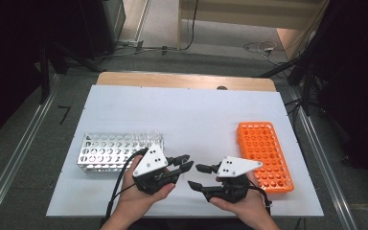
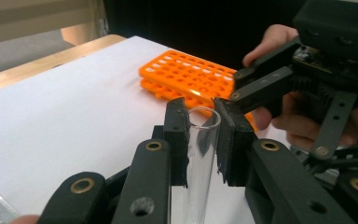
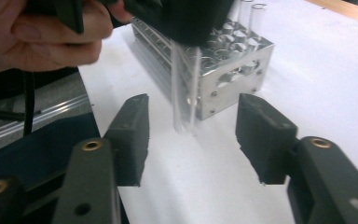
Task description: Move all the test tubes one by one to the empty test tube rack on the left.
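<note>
Glass test tube [image 2: 200, 158]: we found it clamped upright between the fingers of the left gripper [image 2: 201, 140], held above the white surface [image 1: 182, 115] near the metal rack [image 1: 106, 152]. Right gripper [image 3: 192, 140]: fingers spread wide, empty, facing the tube (just short of it). Orange rack [image 1: 263, 153] lay to the right.
</note>
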The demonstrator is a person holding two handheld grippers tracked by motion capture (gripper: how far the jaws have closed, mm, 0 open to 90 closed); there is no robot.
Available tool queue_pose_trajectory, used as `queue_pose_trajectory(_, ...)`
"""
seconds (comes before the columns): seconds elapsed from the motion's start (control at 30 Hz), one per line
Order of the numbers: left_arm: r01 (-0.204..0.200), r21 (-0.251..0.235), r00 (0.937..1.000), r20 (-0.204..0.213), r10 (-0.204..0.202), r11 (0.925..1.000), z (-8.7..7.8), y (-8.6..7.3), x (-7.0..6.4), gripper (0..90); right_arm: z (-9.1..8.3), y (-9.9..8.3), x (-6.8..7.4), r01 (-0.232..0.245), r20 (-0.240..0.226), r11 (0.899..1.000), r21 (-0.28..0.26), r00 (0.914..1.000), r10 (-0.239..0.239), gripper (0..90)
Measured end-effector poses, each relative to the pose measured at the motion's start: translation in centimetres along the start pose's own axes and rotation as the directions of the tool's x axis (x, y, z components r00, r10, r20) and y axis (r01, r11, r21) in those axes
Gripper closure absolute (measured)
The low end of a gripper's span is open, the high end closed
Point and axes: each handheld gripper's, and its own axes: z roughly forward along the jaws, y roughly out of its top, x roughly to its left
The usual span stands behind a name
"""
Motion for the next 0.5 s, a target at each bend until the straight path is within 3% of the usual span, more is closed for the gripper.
queue_pose_trajectory(0.3,0.031,-0.035,0.9951,-0.093,-0.034,0.9989,-2.2,0.4,3.0,76.1,-2.3,-0.9,-2.5,-0.059,0.092,0.997,-0.041,0.9939,0.062,2.3)
queue_pose_trajectory(0.5,0.043,-0.052,0.9845,-0.168,-0.052,0.9977,-4.0,0.5,5.4,76.1,-4.5,-2.1,-4.4,-0.100,0.114,0.992,-0.074,0.9876,0.108,0.0)
